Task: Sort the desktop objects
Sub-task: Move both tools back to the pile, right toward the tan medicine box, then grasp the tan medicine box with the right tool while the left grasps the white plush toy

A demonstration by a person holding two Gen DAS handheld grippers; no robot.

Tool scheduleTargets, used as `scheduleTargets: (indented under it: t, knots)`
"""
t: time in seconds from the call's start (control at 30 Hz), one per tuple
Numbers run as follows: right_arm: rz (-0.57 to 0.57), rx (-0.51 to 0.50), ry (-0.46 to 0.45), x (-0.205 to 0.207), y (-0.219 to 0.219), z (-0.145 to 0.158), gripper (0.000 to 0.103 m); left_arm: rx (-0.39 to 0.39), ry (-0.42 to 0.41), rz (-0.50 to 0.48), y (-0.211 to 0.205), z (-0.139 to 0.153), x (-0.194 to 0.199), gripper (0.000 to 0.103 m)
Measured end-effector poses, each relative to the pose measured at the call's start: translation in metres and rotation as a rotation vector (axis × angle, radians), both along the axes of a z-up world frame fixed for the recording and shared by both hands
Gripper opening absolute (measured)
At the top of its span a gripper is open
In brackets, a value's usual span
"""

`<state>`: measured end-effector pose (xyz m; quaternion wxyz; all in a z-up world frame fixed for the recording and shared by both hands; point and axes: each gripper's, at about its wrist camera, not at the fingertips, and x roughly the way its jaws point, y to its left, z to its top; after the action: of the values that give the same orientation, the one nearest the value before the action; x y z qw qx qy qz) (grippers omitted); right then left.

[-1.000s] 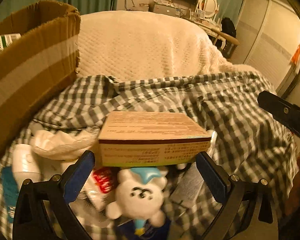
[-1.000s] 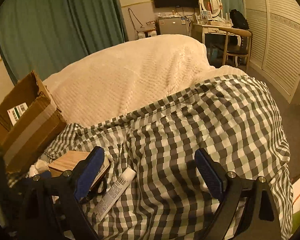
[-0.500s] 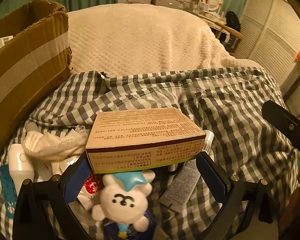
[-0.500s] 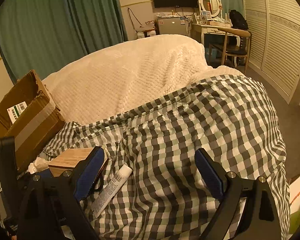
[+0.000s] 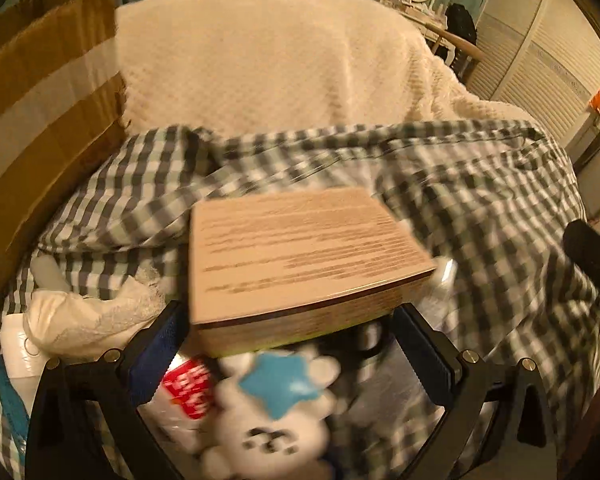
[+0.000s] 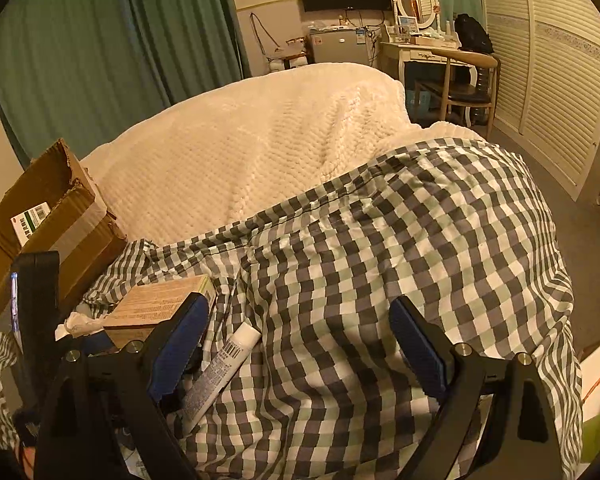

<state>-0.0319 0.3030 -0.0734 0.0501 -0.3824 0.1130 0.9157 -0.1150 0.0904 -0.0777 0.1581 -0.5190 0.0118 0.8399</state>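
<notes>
My left gripper (image 5: 290, 354) is shut on a flat tan printed box (image 5: 300, 256) and holds it above a pile on the checked cloth (image 5: 480, 200). The box tilts, its left side higher. Below it lie a white plush toy with a blue star (image 5: 272, 420), a red-labelled pack (image 5: 188, 394) and a white cloth (image 5: 88, 316). The box also shows in the right wrist view (image 6: 160, 308). My right gripper (image 6: 298, 354) is open and empty over the checked cloth (image 6: 420, 260), beside a white tube (image 6: 220, 368).
An open cardboard carton (image 5: 40, 120) stands at the left; it also shows in the right wrist view (image 6: 48, 216). A cream blanket (image 5: 280, 60) covers the bed behind. A white bottle (image 5: 16, 356) lies at the left edge. A desk and chair (image 6: 452, 64) stand far back.
My left gripper has lifted the tan box higher off the pile and tilted it; the view is now blurred by motion. The right gripper has barely moved.
</notes>
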Motion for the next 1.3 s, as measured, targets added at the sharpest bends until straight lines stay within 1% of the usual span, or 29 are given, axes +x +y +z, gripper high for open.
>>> scheduleTargets:
  t: [0.03, 0.13, 0.17, 0.23, 0.3, 0.37, 0.43, 0.5, 0.53, 0.57, 0.63, 0.73, 0.8, 0.83, 0.87, 0.9, 0.97, 1.0, 1.07, 1.13, 1.17, 1.2, 1.23, 1.27, 1.3]
  knots:
    - [0.007, -0.005, 0.0, 0.0, -0.001, 0.0, 0.092, -0.001, -0.002, -0.002, -0.006, 0.0, 0.0, 0.103]
    - [0.054, -0.027, 0.006, -0.003, -0.009, 0.001, 0.092, -0.061, 0.043, -0.006, -0.02, 0.006, 0.007, 0.103]
    - [0.086, -0.045, 0.005, -0.007, -0.014, 0.001, 0.092, -0.064, 0.055, -0.014, -0.025, 0.009, 0.011, 0.103]
    - [0.147, -0.086, -0.005, -0.017, -0.023, -0.001, 0.092, -0.043, 0.071, -0.023, -0.033, 0.014, 0.018, 0.103]
    - [0.213, -0.134, -0.043, -0.037, -0.037, -0.007, 0.092, -0.038, 0.079, -0.026, -0.037, 0.017, 0.024, 0.103]
    - [0.236, -0.164, -0.09, -0.055, -0.046, -0.016, 0.092, -0.042, 0.101, -0.032, -0.04, 0.019, 0.029, 0.103]
    - [0.257, -0.166, -0.154, -0.072, -0.056, -0.029, 0.088, -0.034, 0.118, -0.042, -0.044, 0.02, 0.034, 0.103]
    - [0.269, -0.176, -0.237, -0.087, -0.065, -0.046, 0.079, -0.014, 0.118, -0.051, -0.048, 0.02, 0.036, 0.103]
    - [0.275, -0.2, -0.272, -0.092, -0.068, -0.055, 0.077, -0.007, 0.115, -0.053, -0.048, 0.019, 0.037, 0.103]
    - [0.287, -0.247, -0.305, -0.096, -0.071, -0.065, 0.07, -0.001, 0.11, -0.054, -0.049, 0.018, 0.036, 0.103]
    - [0.291, -0.356, -0.335, -0.097, -0.071, -0.075, 0.069, 0.011, 0.1, -0.053, -0.05, 0.016, 0.038, 0.103]
    - [0.287, -0.373, -0.321, -0.091, -0.069, -0.073, 0.061, 0.004, 0.099, -0.063, -0.048, 0.015, 0.042, 0.103]
    - [0.277, -0.399, -0.303, -0.086, -0.063, -0.071, 0.053, -0.013, 0.113, -0.076, -0.046, 0.016, 0.048, 0.103]
    - [0.276, -0.406, -0.295, -0.083, -0.059, -0.069, 0.051, -0.02, 0.122, -0.086, -0.046, 0.017, 0.051, 0.103]
    - [0.276, -0.411, -0.282, -0.079, -0.057, -0.067, 0.047, -0.023, 0.128, -0.099, -0.045, 0.018, 0.054, 0.103]
    - [0.278, -0.411, -0.273, -0.076, -0.055, -0.065, 0.037, -0.019, 0.137, -0.117, -0.044, 0.02, 0.059, 0.103]
    - [0.302, -0.406, -0.258, -0.069, -0.053, -0.059, 0.03, -0.011, 0.14, -0.143, -0.042, 0.021, 0.063, 0.103]
    - [0.315, -0.403, -0.253, -0.066, -0.055, -0.055, 0.03, -0.015, 0.135, -0.154, -0.04, 0.02, 0.064, 0.102]
    - [0.343, -0.388, -0.257, -0.063, -0.062, -0.053, 0.03, -0.039, 0.117, -0.174, -0.034, 0.015, 0.065, 0.097]
    - [0.338, -0.369, -0.265, -0.063, -0.065, -0.055, 0.033, -0.07, 0.099, -0.185, -0.03, 0.006, 0.065, 0.089]
    - [0.332, -0.373, -0.277, -0.064, -0.066, -0.058, 0.037, -0.074, 0.092, -0.186, -0.03, 0.003, 0.064, 0.087]
    - [0.332, -0.387, -0.285, -0.065, -0.066, -0.06, 0.047, -0.066, 0.08, -0.188, -0.031, -0.001, 0.063, 0.076]
    - [0.327, -0.407, -0.291, -0.064, -0.065, -0.063, 0.052, -0.042, 0.069, -0.184, -0.034, -0.003, 0.061, 0.053]
    - [0.322, -0.427, -0.297, -0.065, -0.064, -0.066, 0.06, -0.012, 0.052, -0.186, -0.036, -0.004, 0.06, 0.049]
    - [0.321, -0.438, -0.302, -0.067, -0.064, -0.069, 0.063, 0.019, 0.039, -0.185, -0.039, -0.004, 0.058, 0.049]
